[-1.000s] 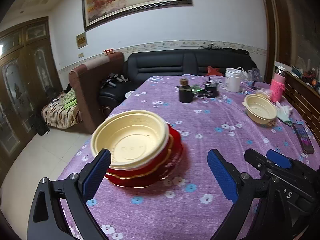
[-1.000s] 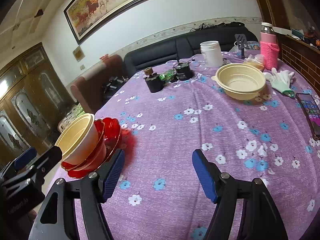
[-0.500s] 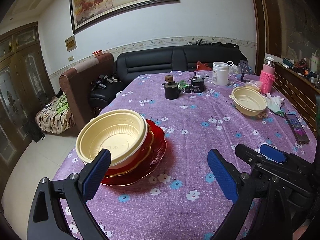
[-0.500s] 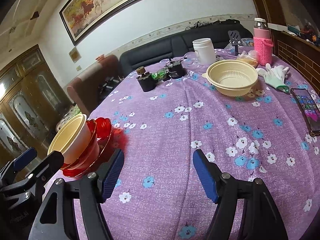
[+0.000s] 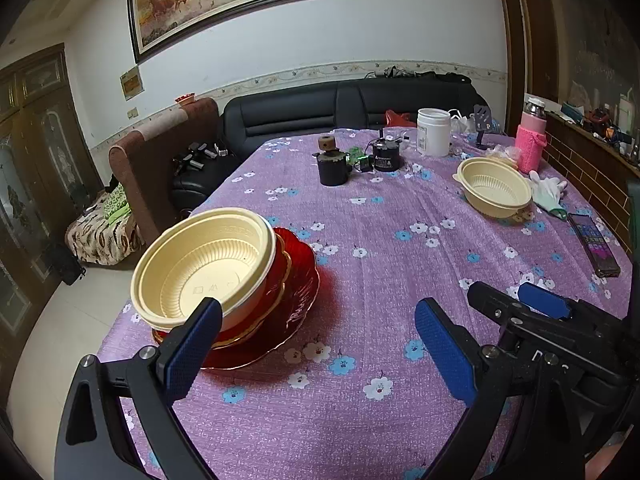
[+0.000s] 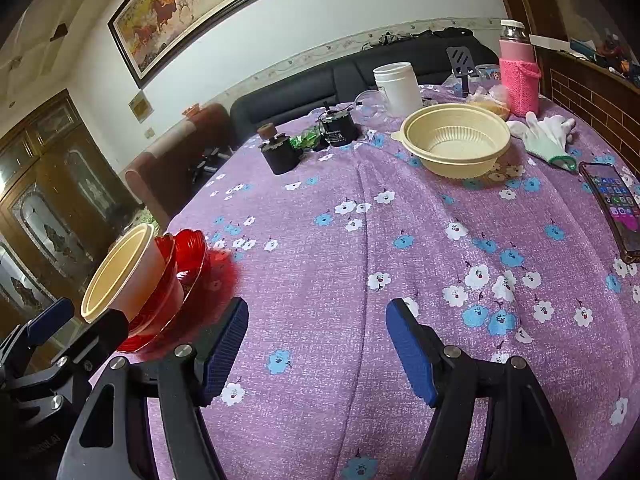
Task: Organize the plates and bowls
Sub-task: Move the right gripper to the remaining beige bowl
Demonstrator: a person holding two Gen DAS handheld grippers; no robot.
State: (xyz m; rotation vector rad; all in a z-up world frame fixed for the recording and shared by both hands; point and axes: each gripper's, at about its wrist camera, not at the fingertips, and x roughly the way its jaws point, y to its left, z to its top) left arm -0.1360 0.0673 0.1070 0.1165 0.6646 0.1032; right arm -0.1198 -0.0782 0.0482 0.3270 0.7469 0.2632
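Left gripper (image 5: 316, 344): jaws apart, empty, just beside stack
Right gripper (image 6: 316, 340): jaws apart, empty
Stack: cream bowl (image 5: 204, 268) on red plates (image 5: 296, 284)
Second cream bowl (image 6: 454, 140): well apart, alone on tablecloth (image 6: 360, 240)

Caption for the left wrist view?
Open left claw beside cream bowl stacked on red plates; second bowl sits apart.

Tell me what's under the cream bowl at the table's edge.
The cream bowl sits in a red bowl on a red plate. Anything between them is hidden.
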